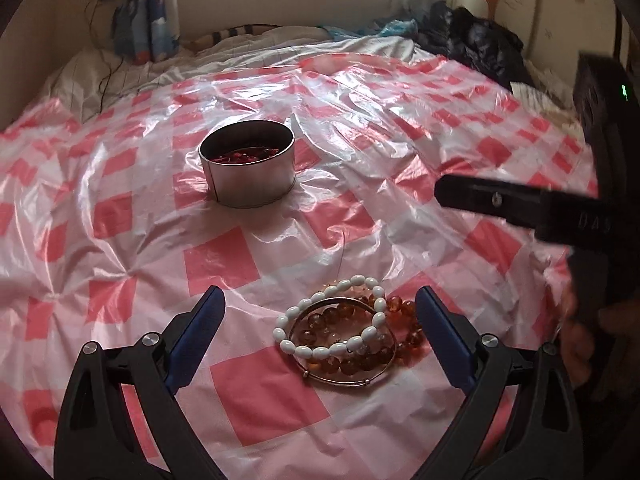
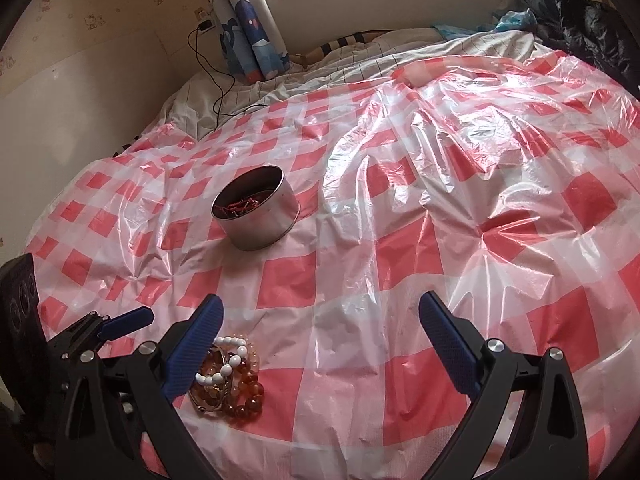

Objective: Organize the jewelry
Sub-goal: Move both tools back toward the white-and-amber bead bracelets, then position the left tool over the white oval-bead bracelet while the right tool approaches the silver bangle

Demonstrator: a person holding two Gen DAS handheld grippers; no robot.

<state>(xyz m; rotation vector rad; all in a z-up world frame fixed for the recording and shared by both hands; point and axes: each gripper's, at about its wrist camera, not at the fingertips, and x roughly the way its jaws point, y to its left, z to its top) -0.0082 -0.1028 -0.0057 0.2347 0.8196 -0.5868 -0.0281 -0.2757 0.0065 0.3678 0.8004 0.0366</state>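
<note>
A pile of bracelets lies on the checked plastic sheet: a white bead bracelet (image 1: 334, 324), amber bead bracelets (image 1: 404, 322) and a thin metal bangle (image 1: 348, 380). My left gripper (image 1: 320, 314) is open, its blue fingers either side of the pile, just above it. A round metal tin (image 1: 248, 166) with red jewelry inside stands further back. In the right wrist view the pile (image 2: 230, 376) lies beside my right gripper's left finger, and the tin (image 2: 256, 212) is ahead. My right gripper (image 2: 320, 320) is open and empty.
The red and white plastic sheet (image 2: 400, 240) covers a bed. Bedding, a curtain (image 2: 252, 28) and a charging cable (image 2: 216, 80) lie at the back left. Dark bags (image 1: 480, 44) sit at the back right. The right gripper's body (image 1: 560, 208) hangs to the right of the pile.
</note>
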